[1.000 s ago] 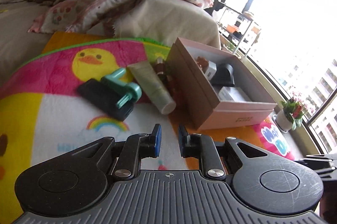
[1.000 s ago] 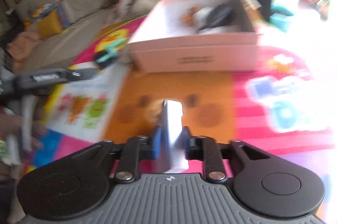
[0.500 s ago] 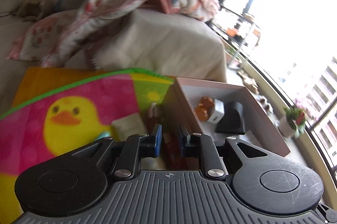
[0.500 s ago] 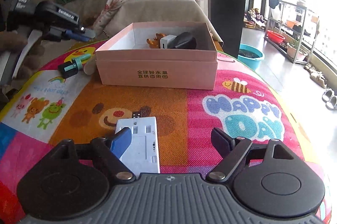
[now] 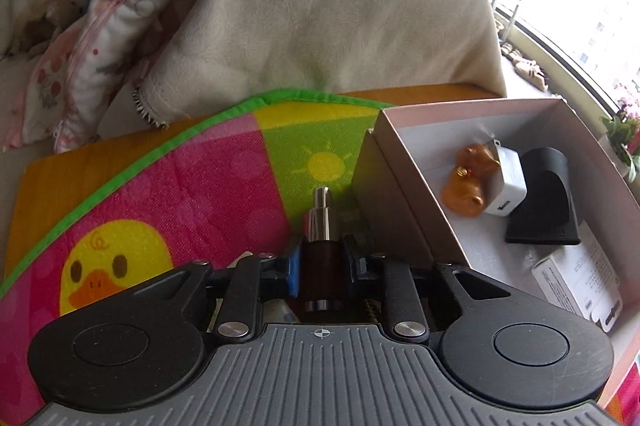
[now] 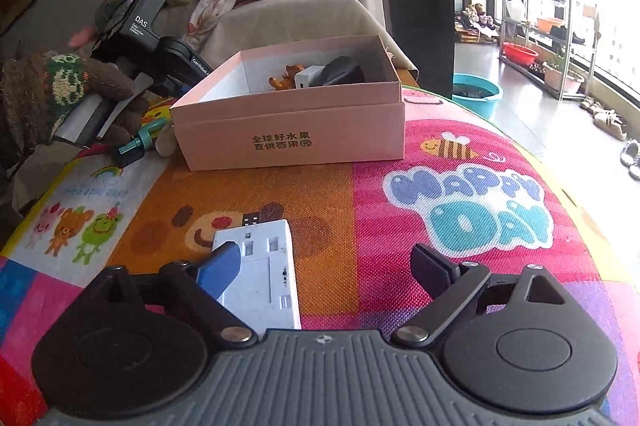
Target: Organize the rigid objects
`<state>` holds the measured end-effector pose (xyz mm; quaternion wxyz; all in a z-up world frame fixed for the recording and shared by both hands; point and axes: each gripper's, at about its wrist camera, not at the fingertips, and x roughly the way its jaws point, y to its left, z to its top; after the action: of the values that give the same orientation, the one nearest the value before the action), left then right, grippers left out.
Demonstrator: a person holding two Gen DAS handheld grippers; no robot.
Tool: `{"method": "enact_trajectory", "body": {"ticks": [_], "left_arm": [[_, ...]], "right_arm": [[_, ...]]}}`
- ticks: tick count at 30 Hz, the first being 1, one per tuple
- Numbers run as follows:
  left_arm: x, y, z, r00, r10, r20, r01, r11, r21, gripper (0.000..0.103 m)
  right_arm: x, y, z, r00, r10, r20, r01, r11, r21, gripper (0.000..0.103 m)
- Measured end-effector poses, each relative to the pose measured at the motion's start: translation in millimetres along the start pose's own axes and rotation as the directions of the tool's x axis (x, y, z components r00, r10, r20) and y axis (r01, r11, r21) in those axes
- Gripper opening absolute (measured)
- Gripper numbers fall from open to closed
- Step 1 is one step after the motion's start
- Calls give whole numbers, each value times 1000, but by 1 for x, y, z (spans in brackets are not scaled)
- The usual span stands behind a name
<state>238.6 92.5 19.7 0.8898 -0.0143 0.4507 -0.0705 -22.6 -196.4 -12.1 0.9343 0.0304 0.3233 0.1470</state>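
Note:
My left gripper (image 5: pixel 320 262) is shut on a dark brown bottle (image 5: pixel 320 266) with a silver pump top, lying just left of the pink box (image 5: pixel 400 194). Inside the box are an orange figurine (image 5: pixel 466 186), a white charger (image 5: pixel 506 182), a black object (image 5: pixel 546 202) and a white carton (image 5: pixel 580 278). My right gripper (image 6: pixel 324 266) is open; a white flat device (image 6: pixel 260 278) lies on the mat against its left finger. The pink box (image 6: pixel 292 130) stands farther ahead in the right wrist view.
A colourful play mat (image 6: pixel 460 210) covers the table. A teal and black tool (image 6: pixel 136 146) lies left of the box. A gloved hand holds the left gripper body (image 6: pixel 60 94). A blanket-covered sofa (image 5: pixel 320 18) rises behind the table.
My left gripper moved forward and down beside the box and closed on the brown bottle. My right gripper let go of the white device, opened, and has stayed over it.

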Motion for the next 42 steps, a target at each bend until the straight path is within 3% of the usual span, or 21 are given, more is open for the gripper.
{"method": "enact_trajectory", "body": {"ticks": [10, 18, 26, 32, 36, 42], "left_arm": [[-9, -4, -7, 999, -23, 22, 22, 998, 66, 24], [-88, 8, -53, 979, -148, 138, 143, 989, 48, 24], [-154, -7, -137, 963, -265, 44, 262, 963, 67, 24], [-169, -18, -196, 969, -245, -8, 245, 967, 73, 24], [-165, -23, -220, 964, -264, -37, 266, 963, 40, 24], [-163, -29, -226, 966, -257, 13, 257, 966, 20, 23]], "right_arm": [[1, -2, 0, 1000, 8, -7, -8, 1000, 19, 95], [4, -2, 0, 1000, 2, -11, -2, 1000, 26, 97], [5, -2, 0, 1000, -8, -13, 8, 1000, 27, 99], [6, -2, 1, 1000, -2, -23, 3, 1000, 27, 103], [9, -5, 2, 999, 19, -40, -17, 999, 42, 103], [11, -7, 6, 996, 34, -78, -30, 998, 52, 103]]}}
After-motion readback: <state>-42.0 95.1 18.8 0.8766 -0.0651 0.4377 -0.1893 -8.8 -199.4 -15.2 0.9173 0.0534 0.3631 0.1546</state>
